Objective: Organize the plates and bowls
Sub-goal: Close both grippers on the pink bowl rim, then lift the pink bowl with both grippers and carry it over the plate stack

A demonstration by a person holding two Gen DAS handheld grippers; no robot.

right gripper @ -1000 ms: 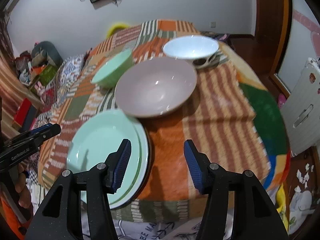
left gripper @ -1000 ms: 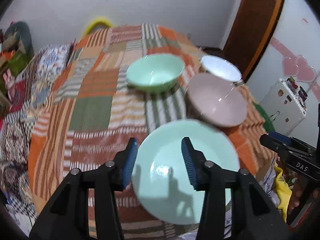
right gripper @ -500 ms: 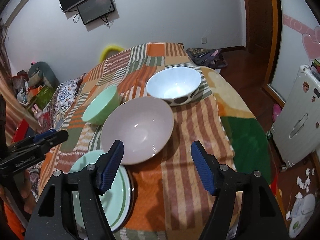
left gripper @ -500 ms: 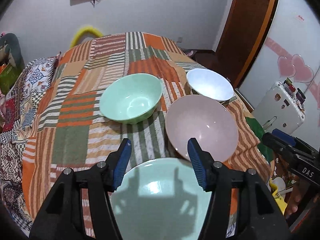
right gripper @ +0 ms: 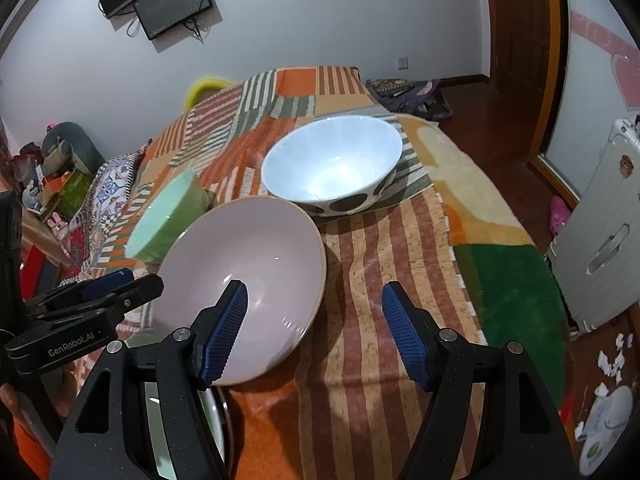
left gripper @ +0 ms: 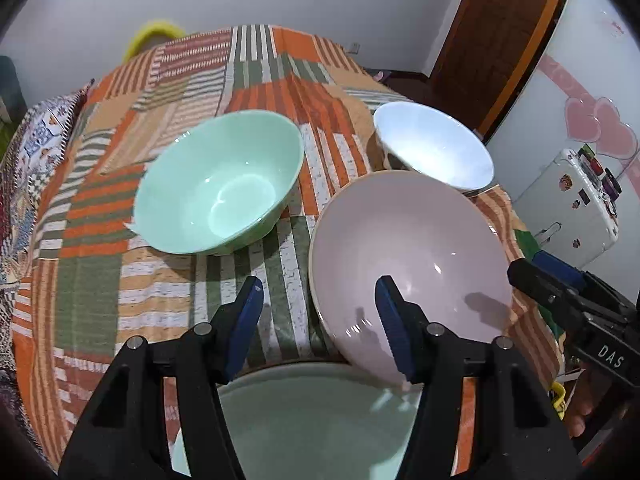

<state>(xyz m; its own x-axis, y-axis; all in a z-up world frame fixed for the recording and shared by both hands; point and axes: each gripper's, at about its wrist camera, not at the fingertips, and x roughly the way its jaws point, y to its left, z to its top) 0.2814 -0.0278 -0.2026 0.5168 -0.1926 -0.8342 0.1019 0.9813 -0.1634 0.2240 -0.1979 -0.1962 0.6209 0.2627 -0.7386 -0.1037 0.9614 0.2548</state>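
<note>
Both grippers, left (left gripper: 318,304) and right (right gripper: 314,312), gape empty, flanking pink bowl (left gripper: 408,256), probably to lift it onto plate (left gripper: 320,416).

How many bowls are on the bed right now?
3. The mint green bowl is far left, the white spotted bowl far right, and the pink bowl nearest, beside the green plate. None looks hidden.

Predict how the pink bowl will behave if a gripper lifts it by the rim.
The pink bowl looks glazed and shiny, so probably slippery between pads. It seems rigid ceramic, likely heavy and breakable. It is wide, so held by one edge it may tip.
</note>
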